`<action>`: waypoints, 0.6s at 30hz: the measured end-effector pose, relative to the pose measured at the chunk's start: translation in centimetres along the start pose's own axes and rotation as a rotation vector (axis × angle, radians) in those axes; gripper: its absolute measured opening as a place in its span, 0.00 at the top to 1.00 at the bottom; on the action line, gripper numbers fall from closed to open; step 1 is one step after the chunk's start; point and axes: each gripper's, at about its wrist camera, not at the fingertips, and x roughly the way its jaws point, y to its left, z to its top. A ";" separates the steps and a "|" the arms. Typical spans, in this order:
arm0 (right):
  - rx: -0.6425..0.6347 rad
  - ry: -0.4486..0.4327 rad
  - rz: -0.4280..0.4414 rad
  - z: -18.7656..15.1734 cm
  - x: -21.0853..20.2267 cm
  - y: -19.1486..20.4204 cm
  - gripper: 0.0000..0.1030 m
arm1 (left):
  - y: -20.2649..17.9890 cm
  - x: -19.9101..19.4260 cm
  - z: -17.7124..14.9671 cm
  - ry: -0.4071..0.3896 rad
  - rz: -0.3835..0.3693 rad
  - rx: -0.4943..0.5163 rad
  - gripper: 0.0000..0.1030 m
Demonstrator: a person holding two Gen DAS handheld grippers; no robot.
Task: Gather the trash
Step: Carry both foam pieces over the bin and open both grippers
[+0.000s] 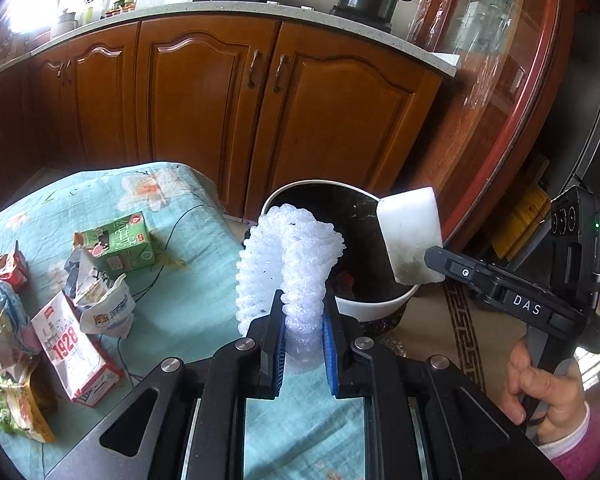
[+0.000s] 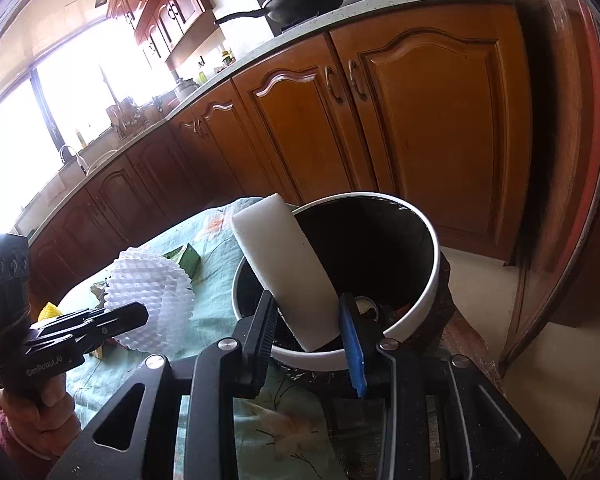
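The white foam block [image 2: 290,280] is clamped in the right tongs [image 2: 312,332], tilted over the near rim of the trash bin [image 2: 428,280]. The foam fruit net [image 1: 288,264] is pinched in the left tongs [image 1: 302,340], just left of the bin above the surface [image 1: 188,304]. Carry each piece past the rim and over the bin's dark middle before letting go; the light net, I judge, may cling to a pad. More wrappers [image 1: 84,308] and a green carton [image 1: 118,244] wait on the left.
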 end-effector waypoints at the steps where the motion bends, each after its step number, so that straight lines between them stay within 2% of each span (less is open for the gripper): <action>1: 0.002 0.002 -0.005 0.1 0.0 -0.2 0.69 | -0.2 0.5 0.4 0.004 -0.002 0.002 0.86; 12: 0.023 0.039 -0.048 2.3 1.9 -2.5 0.69 | -2.1 6.0 5.3 0.051 -0.006 0.049 0.85; 18: 0.022 0.062 -0.064 2.8 2.9 -3.3 0.69 | -2.3 9.0 6.5 0.077 0.000 0.050 0.84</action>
